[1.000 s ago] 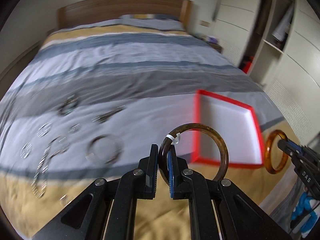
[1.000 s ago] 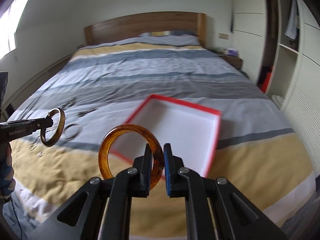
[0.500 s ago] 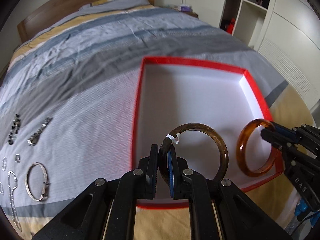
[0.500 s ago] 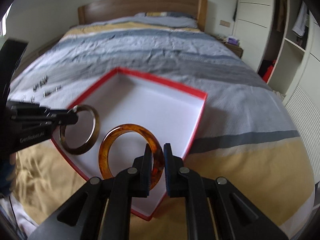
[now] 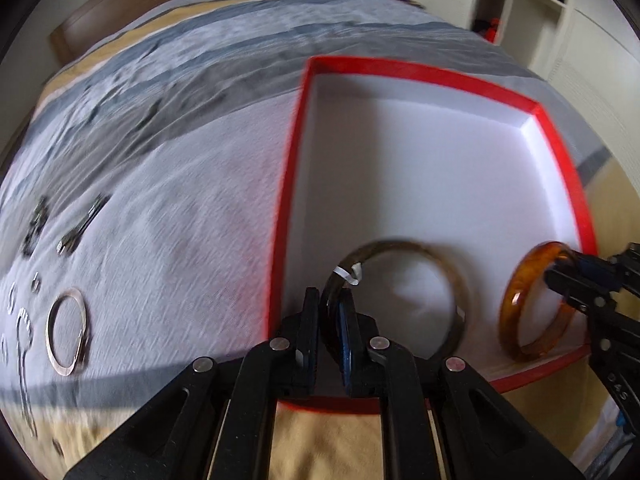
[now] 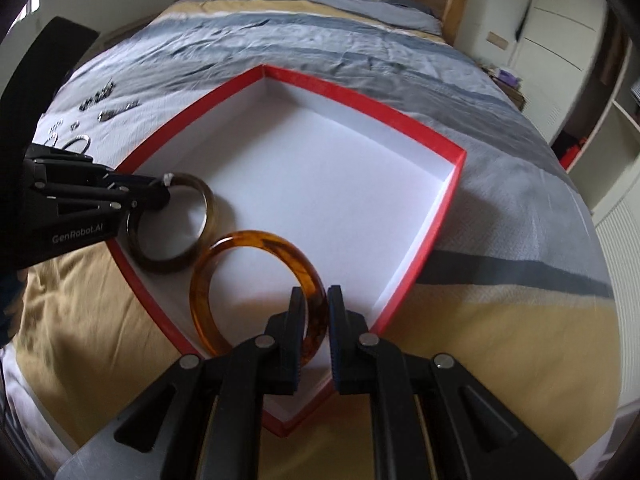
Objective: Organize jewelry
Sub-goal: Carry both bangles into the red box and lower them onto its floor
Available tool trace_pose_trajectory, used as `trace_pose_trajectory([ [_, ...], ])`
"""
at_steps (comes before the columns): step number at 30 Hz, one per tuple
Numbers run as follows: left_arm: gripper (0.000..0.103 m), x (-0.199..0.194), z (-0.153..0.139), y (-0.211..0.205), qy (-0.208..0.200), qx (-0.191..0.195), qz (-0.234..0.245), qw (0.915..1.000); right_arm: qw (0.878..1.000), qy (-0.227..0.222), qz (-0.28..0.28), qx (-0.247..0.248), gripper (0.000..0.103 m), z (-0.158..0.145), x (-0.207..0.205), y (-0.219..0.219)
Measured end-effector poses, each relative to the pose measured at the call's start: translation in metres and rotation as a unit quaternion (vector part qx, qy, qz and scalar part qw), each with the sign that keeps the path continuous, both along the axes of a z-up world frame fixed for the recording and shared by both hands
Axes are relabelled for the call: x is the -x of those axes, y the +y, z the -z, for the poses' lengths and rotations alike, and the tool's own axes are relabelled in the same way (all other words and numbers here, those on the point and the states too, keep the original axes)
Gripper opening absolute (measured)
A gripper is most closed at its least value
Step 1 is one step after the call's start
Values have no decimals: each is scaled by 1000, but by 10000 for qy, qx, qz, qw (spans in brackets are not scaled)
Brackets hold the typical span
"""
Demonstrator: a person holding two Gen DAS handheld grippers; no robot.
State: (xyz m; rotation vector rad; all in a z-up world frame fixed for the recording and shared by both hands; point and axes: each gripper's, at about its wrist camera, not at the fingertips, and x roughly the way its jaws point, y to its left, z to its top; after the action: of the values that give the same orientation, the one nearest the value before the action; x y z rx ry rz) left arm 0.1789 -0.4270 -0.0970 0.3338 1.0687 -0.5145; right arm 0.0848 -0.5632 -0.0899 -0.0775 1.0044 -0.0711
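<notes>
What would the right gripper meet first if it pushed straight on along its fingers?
Probably the white floor of the red box; the right gripper points down into it, its amber bangle leading.

Colours across bed and box

A red-walled box (image 6: 362, 98) with a white floor is being shown on a bedspread (image 6: 500, 184) striped grey, white and mustard; an amber mottled bangle (image 6: 256, 240), a dark olive-brown bangle (image 6: 208, 208) and black grippers are being seen.

My left gripper (image 5: 329, 322) and right gripper (image 6: 314, 320) are matte black, with silver pivot screws, blue-lined fingers and white "GenRobot.AI" lettering on the left one's side.
</notes>
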Motion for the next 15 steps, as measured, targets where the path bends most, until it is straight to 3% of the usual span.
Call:
trace_pose_trajectory([
  [11, 13, 27, -4, 40, 484, 130, -1299, 9903, 9987, 111, -488, -36, 12, 2, -8, 18],
  [15, 15, 43, -8, 48, 580, 267, -1447, 9874, 9971, 198, -721, -125, 12, 3, -17, 14],
])
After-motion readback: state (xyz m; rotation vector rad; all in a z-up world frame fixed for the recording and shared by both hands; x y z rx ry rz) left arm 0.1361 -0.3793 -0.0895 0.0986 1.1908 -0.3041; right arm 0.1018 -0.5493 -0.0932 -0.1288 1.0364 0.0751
